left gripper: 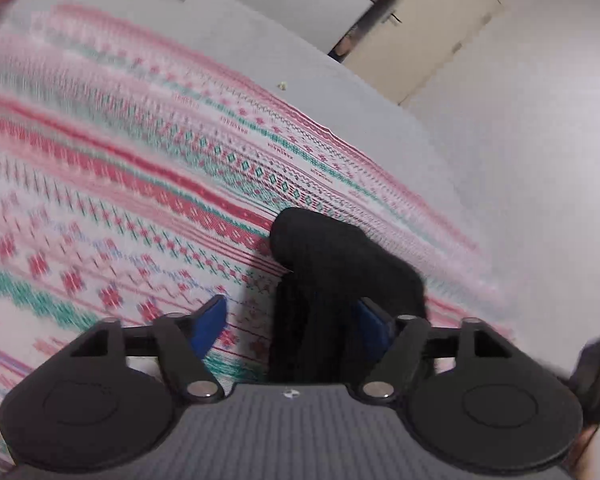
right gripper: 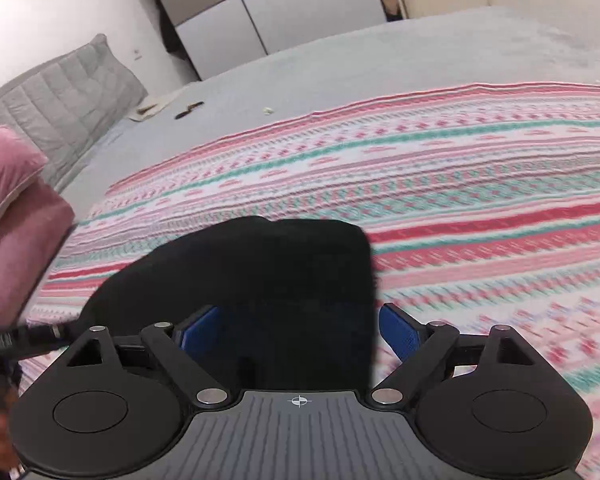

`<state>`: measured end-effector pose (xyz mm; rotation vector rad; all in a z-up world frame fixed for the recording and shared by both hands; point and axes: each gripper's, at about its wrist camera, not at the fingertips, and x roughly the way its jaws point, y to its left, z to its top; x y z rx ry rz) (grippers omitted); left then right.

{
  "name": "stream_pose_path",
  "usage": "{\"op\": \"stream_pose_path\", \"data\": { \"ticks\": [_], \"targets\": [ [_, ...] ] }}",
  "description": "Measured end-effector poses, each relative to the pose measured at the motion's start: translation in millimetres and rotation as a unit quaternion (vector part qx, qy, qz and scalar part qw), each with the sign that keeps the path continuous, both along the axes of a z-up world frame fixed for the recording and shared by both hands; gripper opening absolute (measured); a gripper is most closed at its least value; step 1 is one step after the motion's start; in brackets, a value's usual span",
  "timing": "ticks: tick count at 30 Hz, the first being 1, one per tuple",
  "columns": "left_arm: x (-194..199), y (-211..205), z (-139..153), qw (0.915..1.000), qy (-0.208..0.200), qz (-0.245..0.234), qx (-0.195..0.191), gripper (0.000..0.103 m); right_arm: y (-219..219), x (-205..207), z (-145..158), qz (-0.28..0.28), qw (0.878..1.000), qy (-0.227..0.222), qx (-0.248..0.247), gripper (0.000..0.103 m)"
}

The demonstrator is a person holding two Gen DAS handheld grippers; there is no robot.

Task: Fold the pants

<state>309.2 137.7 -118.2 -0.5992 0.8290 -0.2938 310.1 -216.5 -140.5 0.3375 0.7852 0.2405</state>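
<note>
Two wrist views over a bed covered by a red, green and white patterned blanket; both are blurred as if in motion. In the left wrist view, the left gripper sits at the bottom centre with its blue pads spread wide; a bunched piece of the black pants lies between them, against the right-hand pad, and no pinch on it is visible. In the right wrist view, the right gripper also has its blue pads set wide; a larger mass of the pants fills the gap between them at lower centre, touching the left-hand pad, with space beside the right-hand one. A grey pillow and a pink cushion sit at the left edge. Judging by this, folding looks barely begun or mid-way; the cloth is bunched, no flat, finished fold is visible, and smoothing and folding remain.
</note>
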Motion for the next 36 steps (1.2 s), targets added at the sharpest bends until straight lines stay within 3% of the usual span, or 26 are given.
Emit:
{"op": "stream_pose_path", "data": {
  "ticks": [4,8,11,15,16,18,22,23,27,29,32,34,36],
  "targets": [
    [7.1,-12.4,-9.0,0.9990,0.014,-0.025,-0.035,0.103,-26.3,-8.9,-16.1,-0.021,0.997,0.045,0.057,0.088],
    [11.8,-38.4,-23.2,0.9974,0.036,-0.063,0.008,0.103,-42.1,-2.0,-52.0,-0.027,0.980,0.114,0.160,0.089],
    [11.4,-52.1,-38.6,0.9943,0.039,-0.099,0.004,0.103,-34.8,-4.8,-56.1,-0.023,0.982,0.098,0.158,0.090],
    [14.3,-57.0,-43.0,0.9956,0.027,-0.090,0.005,0.103,-11.3,-4.9,-55.7,0.016,0.988,0.071,0.138,0.088],
    [15.3,-58.8,-43.0,0.9957,0.020,-0.089,0.012,0.103,-3.7,-5.1,-54.1,0.018,0.991,0.062,0.117,0.078],
    [13.8,-58.5,-39.6,0.9960,-0.005,-0.087,0.019,0.098,9.4,-7.4,-46.6,0.020,0.997,0.041,0.064,0.037],
    [14.8,-58.2,-26.0,0.9954,-0.056,-0.076,-0.016,0.076,5.3,-7.6,-23.1,0.036,0.997,-0.006,0.061,0.023],
    [19.6,-58.5,-21.2,0.9951,-0.062,-0.071,-0.029,0.075,5.2,-7.5,-15.9,0.038,0.997,-0.022,0.058,0.021],
    [36.1,-67.7,-22.9,0.9943,-0.078,-0.067,-0.029,0.075,0.7,4.6,4.0,0.032,0.995,-0.070,0.055,0.021],
    [40.6,-77.3,-31.0,0.9949,-0.072,-0.071,-0.007,0.083,-7.7,16.3,2.4,0.021,0.995,-0.073,0.071,0.021],
    [44.6,-82.9,-37.0,0.9951,-0.058,-0.080,0.013,0.095,-15.0,30.6,-18.6,0.006,0.997,-0.035,0.063,0.021],
    [44.8,-83.6,-36.7,0.9959,-0.048,-0.076,0.013,0.096,-21.1,35.6,-35.7,-0.007,0.998,-0.007,0.066,0.028],
    [43.1,-81.0,-35.9,0.9963,-0.043,-0.073,0.013,0.096,-31.2,36.1,-47.0,-0.028,0.995,0.018,0.095,0.041]
  ]
}}
